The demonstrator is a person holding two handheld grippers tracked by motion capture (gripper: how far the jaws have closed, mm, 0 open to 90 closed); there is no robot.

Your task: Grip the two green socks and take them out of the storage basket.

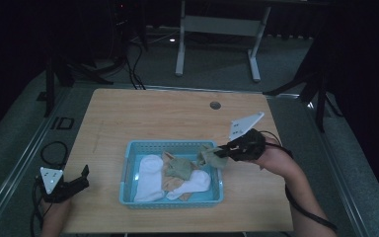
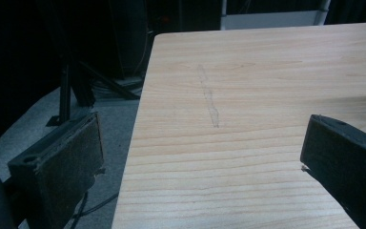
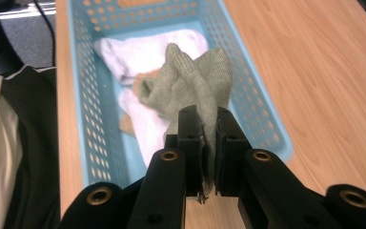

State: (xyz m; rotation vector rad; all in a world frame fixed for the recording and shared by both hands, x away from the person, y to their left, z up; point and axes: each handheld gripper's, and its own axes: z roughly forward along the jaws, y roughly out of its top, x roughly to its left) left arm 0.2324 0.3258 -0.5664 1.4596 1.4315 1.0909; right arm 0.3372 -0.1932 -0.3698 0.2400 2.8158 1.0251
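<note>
Green sock [image 3: 198,78] pinched tight in right gripper [image 3: 208,125] jaws, hanging over right end of blue basket [image 1: 128,170]. Basket near table [image 1: 153,108] front edge, white socks [image 1: 149,177] inside. Left gripper [image 1: 85,174] at table's front left corner, jaws spread wide, holding nothing.

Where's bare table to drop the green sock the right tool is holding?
Free: the wide strip of table beyond the blue basket, up to the round hole; also between basket and left tool. Crowded: inside the basket, with white socks, and around the right tool pinching the green sock.
</note>
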